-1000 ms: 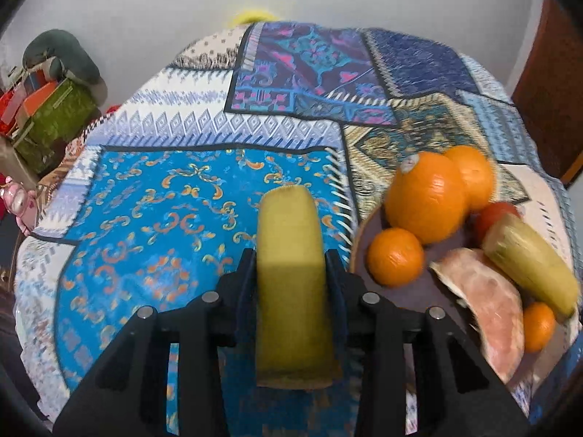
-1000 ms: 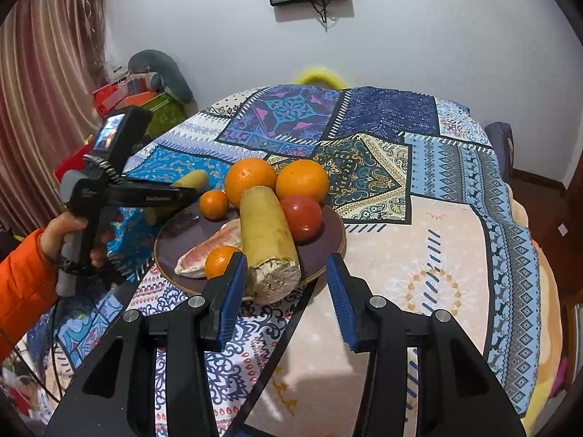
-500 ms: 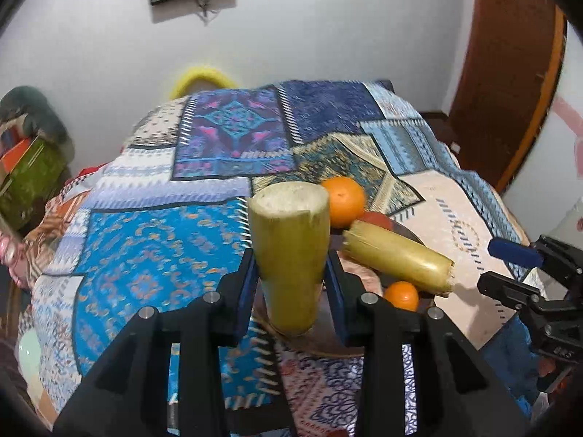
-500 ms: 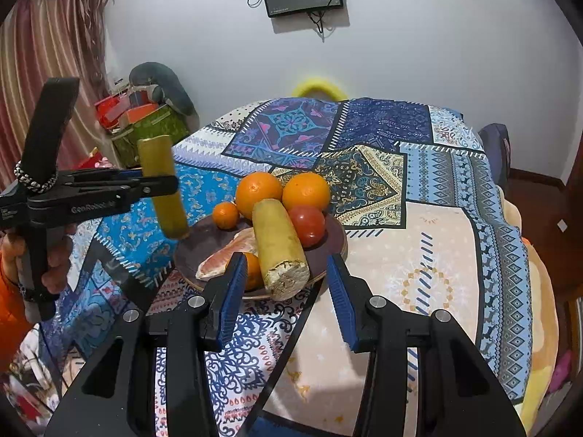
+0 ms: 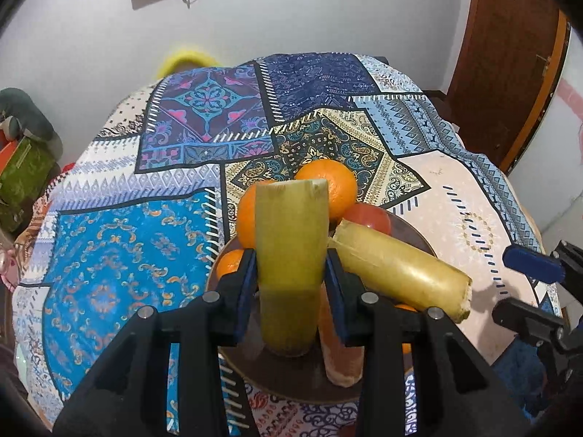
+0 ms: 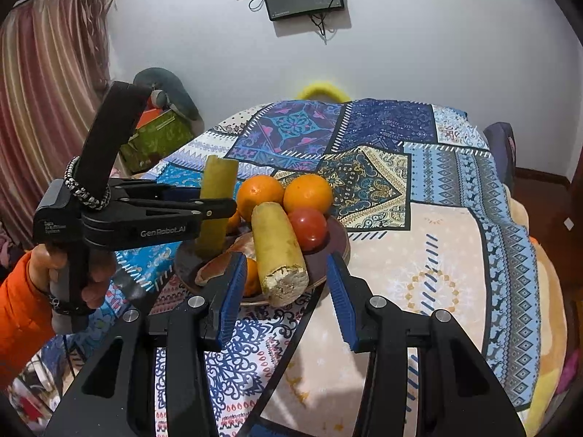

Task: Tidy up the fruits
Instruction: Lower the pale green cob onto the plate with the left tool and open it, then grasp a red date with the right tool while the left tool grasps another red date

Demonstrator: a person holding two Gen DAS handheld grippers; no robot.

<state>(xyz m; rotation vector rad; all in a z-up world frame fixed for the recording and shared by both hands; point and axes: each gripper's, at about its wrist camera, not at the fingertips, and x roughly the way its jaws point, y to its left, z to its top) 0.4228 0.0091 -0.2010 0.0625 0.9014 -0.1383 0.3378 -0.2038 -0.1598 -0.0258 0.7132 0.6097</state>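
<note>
Left tongs (image 5: pixel 290 273): clenched on a green-yellow cane piece (image 5: pixel 289 255), which stands nearly upright between the blue pads. In the right wrist view the same cane piece (image 6: pixel 215 204) hangs over the near-left part of a dark round plate (image 6: pixel 337 245), its lower end close to the plate surface; contact cannot be told.

Right tongs (image 6: pixel 284 291): released, nothing between the pads. They sit just short of the plate's near rim, pointing at the fruit. In the left wrist view the right tongs (image 5: pixel 528 284) appear at the far right edge, beside the plate (image 5: pixel 291 382).

Plate contents, as placed from the right tongs:
- Straight ahead, a second cane piece (image 6: pixel 278 251) lies on its side, its rough cut end towards the tongs.
- Beyond it, two large oranges (image 6: pixel 308 193) side by side at the far rim.
- A red tomato (image 6: pixel 308 227) just right of the lying cane, touching it.
- A pink peeled fruit segment (image 6: pixel 218 269) ahead of the left pad.
- A small orange (image 6: pixel 251 276) tucked between the segment and the lying cane; another small one behind the held cane, mostly hidden.

The plate rests on a patchwork cloth (image 6: pixel 455 240) covering the surface. A hand (image 6: pixel 69 273) in an orange sleeve grips the left tool's handle.
</note>
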